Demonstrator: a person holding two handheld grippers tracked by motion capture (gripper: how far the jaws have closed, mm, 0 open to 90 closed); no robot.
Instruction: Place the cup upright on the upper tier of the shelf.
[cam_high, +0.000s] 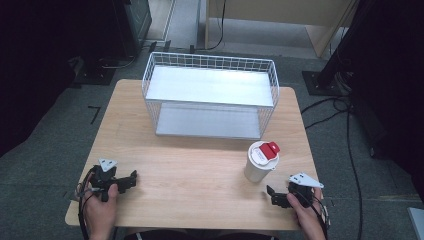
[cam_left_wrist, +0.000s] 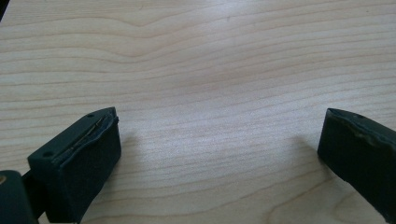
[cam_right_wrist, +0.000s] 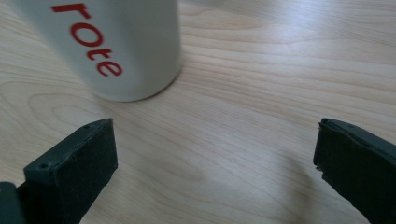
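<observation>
- Nearest, at the tabletop's (cam_high: 200, 175) front left corner, the left gripper (cam_high: 131, 180) lies low in the person's hand, jaws wide apart over bare wood and pointing toward the middle.
- At the front right corner, the right gripper (cam_high: 271, 195) sits just as low, hand behind it, jaws spread with nothing between them and aimed left and a little forward.
- Just beyond it, near the right edge, stands the white cup (cam_high: 260, 162), upright, with red lettering on its side and a red tab on its lid. In the right gripper view the cup (cam_right_wrist: 116, 46) is ahead and off to the left of the open jaws, apart from both.
- To take it well, I'd say the right hand should swing left until the cup's wall sits centred between the jaws, stay level, and close gently around mid-height so the thin wall doesn't buckle or tip.
- Farthest, along the back edge, the white wire basket (cam_high: 210, 62) stands, its shelves bare.
</observation>
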